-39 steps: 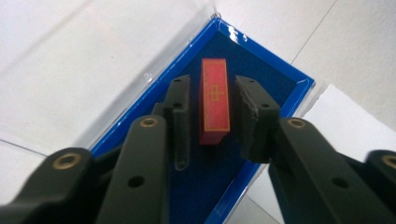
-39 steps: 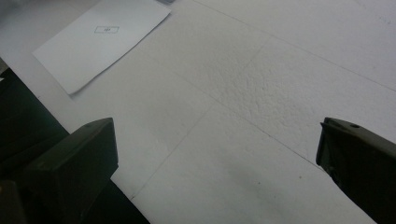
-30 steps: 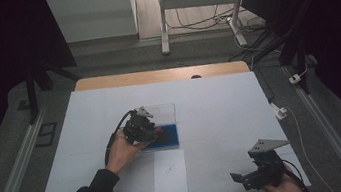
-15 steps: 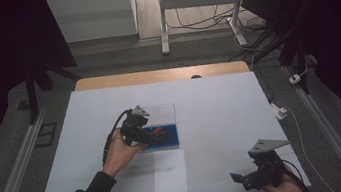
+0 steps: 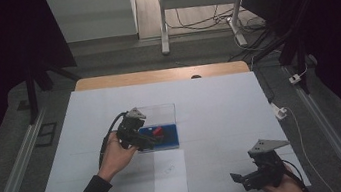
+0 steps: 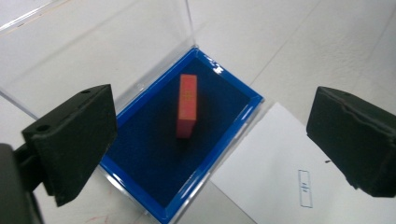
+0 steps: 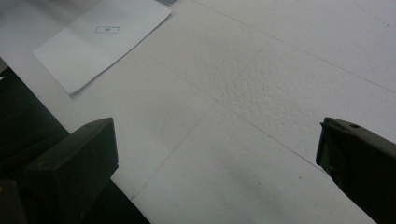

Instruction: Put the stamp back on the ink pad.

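A red block (image 6: 187, 106) lies flat on the dark blue lining of a blue tray (image 6: 140, 154), whose clear lid (image 6: 93, 46) stands up behind it. My left gripper (image 6: 212, 135) hovers just above the tray. Its jaws have just been opening, and they now stand wide apart with the block below them and untouched. From above, the left gripper (image 5: 150, 135) sits at the tray's (image 5: 174, 143) left side beside the red block (image 5: 157, 131). My right gripper (image 5: 244, 177) rests near the table's front right edge, open, with bare table between its jaws (image 7: 217, 163).
A white sheet of paper (image 5: 170, 173) with a small printed mark lies just in front of the tray, and is the paper (image 7: 102, 42) seen from the right gripper. The table is covered in white. Its wooden far edge (image 5: 160, 75) and dark front edge bound it.
The left jaws have spread apart and the red block now lies free in the blue tray. The left hand shifted only slightly. The right gripper has not moved.
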A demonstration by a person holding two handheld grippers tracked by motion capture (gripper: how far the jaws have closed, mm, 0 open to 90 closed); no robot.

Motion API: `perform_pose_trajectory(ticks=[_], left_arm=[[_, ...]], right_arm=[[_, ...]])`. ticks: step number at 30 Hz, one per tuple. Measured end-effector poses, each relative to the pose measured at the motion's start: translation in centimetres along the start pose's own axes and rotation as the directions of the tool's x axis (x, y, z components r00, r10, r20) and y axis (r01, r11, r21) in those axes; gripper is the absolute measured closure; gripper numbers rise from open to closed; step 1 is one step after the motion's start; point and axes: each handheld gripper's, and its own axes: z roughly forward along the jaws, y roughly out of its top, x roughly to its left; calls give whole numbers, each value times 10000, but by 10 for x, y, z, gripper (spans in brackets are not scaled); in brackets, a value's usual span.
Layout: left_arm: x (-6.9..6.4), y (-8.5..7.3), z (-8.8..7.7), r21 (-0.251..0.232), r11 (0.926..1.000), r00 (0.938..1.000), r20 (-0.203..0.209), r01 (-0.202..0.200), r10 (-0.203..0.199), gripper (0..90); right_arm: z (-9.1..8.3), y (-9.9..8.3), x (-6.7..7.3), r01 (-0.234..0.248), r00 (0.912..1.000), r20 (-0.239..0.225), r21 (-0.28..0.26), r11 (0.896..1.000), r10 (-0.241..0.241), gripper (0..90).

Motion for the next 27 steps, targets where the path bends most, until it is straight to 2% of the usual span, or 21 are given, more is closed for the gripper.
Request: perform_pose_trajectory(ticks=[6,9,12,17,27], left_arm=[[-2,-3,-6,-71,9999,9993,348,-112,114,0],[-3,-5,-9,-102,9999,9966,820,-104,112,0],[-6,-7,-11,-72,9997,9954,921,-243,248,0],[-10,-10,-18,-163,9996,9908,1328,-235,254,0],[-17,-20,-37,-476,9987,9852,1698,-153,232,0]], right_arm=[[0,0,0,-24,10000,-16,21,10000,24,0],[0,0,0,-55,10000,-33,8,10000,56,0],[0,0,-1,-38,10000,-51,8,10000,38,0],[0,0,-1,-40,10000,-40,-6,10000,40,0],[0,0,-1,-63,10000,-58,26,10000,63,0]])
